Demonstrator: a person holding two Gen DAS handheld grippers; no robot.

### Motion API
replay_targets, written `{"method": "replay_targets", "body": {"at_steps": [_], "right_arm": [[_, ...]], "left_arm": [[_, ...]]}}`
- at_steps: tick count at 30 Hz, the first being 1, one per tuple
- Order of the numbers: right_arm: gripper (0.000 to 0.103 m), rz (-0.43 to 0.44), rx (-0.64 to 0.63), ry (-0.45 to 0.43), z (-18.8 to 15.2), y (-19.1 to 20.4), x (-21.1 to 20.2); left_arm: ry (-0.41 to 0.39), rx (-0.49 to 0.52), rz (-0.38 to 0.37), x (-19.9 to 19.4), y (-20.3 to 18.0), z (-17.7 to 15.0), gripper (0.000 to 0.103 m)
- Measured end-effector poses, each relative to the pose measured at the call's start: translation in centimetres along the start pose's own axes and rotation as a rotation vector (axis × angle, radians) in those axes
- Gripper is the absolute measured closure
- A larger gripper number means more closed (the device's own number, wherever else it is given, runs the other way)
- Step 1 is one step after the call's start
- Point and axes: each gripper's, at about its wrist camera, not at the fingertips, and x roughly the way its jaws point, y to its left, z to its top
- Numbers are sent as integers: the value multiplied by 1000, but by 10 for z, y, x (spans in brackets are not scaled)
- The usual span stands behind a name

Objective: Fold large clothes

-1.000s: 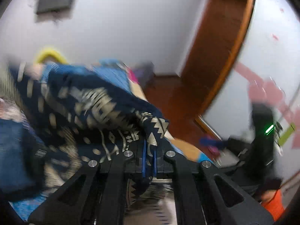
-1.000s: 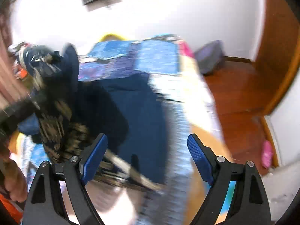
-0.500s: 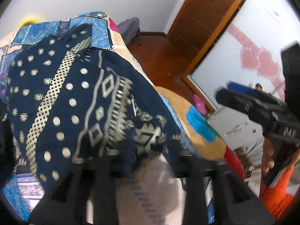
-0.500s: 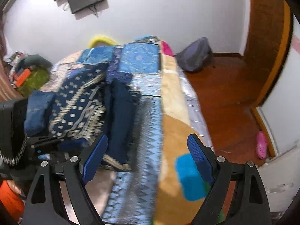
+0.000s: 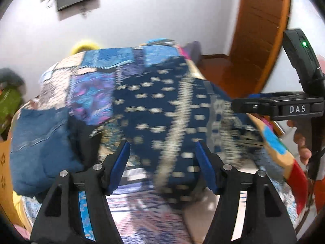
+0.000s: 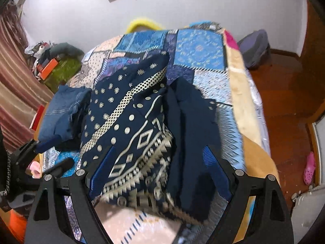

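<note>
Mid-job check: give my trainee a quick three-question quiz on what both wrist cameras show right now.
1. True or false: the left gripper is clamped on the patterned navy garment.
2. Multiple choice: the folded denim garment lies (A) on the garment's robot-left side, (B) on the wooden floor, (C) on top of it.
3. Fill in: the garment rests on a patchwork ____.

Key: 1. False; both the left gripper and the right gripper are open, holding nothing. 2. A. 3. Bedspread.
</note>
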Motion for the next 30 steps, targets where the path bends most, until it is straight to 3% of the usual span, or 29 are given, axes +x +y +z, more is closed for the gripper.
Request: {"method": "replay_targets", "body": {"at_steps": [5, 9, 11, 14, 16, 19, 22, 26, 30], "right_arm": [[18, 38, 44, 77, 14, -9, 35], [18, 192, 167, 97, 13, -22, 53], [23, 227, 199, 80, 11, -22, 54], [47, 233, 195, 59, 8, -16, 49], [78, 248, 193, 57, 8, -12, 43], [88, 262, 170, 24, 13, -5, 23], [89, 292, 155, -41, 19, 2, -8], [90, 221, 98, -150, 22, 11, -54], [90, 162, 96, -145, 17, -4, -53]], "left_arm": [[34, -111, 13, 16, 35, -8, 37], [57, -156, 3, 32, 45, -11, 37], [53, -168, 1, 32, 47, -13, 36], [50, -193, 4, 34, 50, -14, 34], [53, -194, 14, 35, 50, -13, 34], [62, -181, 31, 33, 47, -12, 34], [53, -169, 22, 26, 43, -5, 34], [8, -142, 5, 15, 29, 8, 34], [1, -96, -13, 22, 6, 14, 22]]}}
